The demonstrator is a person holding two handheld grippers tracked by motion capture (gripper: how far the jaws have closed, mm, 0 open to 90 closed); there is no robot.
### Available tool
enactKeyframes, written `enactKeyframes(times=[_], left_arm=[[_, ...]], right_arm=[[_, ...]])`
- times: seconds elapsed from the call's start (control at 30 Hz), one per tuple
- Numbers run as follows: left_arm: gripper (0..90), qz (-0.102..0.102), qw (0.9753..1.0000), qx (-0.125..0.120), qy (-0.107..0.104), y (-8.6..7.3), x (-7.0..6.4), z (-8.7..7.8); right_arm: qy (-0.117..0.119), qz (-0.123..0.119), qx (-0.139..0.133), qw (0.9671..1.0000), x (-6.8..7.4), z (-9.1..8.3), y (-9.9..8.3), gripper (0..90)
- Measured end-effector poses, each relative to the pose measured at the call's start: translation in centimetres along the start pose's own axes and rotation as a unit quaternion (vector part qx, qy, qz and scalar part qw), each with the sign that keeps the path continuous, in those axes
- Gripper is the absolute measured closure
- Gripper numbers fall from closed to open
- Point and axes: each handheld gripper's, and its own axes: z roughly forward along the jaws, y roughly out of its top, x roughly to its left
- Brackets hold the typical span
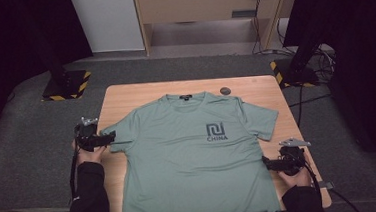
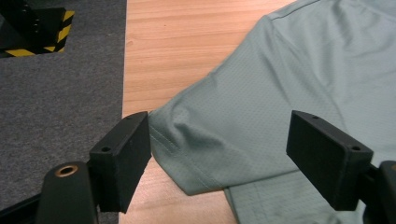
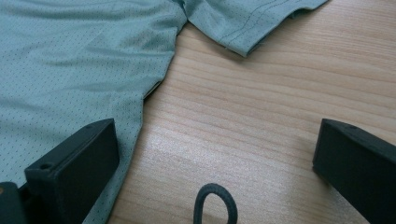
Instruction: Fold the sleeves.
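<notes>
A grey-green T-shirt (image 1: 189,156) with a dark logo on its chest lies flat and face up on the wooden table (image 1: 125,98), collar toward the far side. My left gripper (image 1: 109,138) is at the shirt's left sleeve. In the left gripper view it (image 2: 224,158) is open, and the sleeve hem (image 2: 187,172) lies between the jaws. My right gripper (image 1: 266,162) is at the shirt's right side seam, below the right sleeve. It (image 3: 217,168) is open too, one jaw over the shirt's edge (image 3: 135,116) and the other over bare wood.
A small dark round disc (image 1: 225,91) lies on the table beyond the collar. A black cable loop (image 3: 215,205) lies between the right jaws. Grey carpet (image 1: 23,147) surrounds the table, with black stand bases (image 1: 67,85) at the far left and far right.
</notes>
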Motion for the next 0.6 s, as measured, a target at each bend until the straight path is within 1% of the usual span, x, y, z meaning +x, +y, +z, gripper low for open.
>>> enactKeyframes(times=[0.13,0.27,0.33,0.4,0.6], left_arm=[[21.5,-0.006,1.0000,-0.005,-0.001,-0.5,0.4,0.8],[21.5,-0.020,0.9997,-0.006,-0.015,-0.8,1.1,1.6],[21.5,-0.024,0.9995,-0.009,-0.016,-1.0,1.5,2.0],[22.1,-0.030,0.9995,-0.001,-0.010,-1.1,1.8,2.4],[24.5,-0.026,0.9996,0.003,-0.005,-1.2,2.1,3.1]], right_arm=[[0.000,0.000,0.000,1.0000,0.0,0.0,0.0,0.3],[0.000,0.000,0.000,1.0000,0.0,0.0,0.0,0.3],[0.000,0.000,0.000,1.0000,0.0,0.0,0.0,0.3],[0.000,0.000,0.000,1.0000,0.0,0.0,0.0,0.3],[0.000,0.000,0.000,1.0000,0.0,0.0,0.0,0.3]])
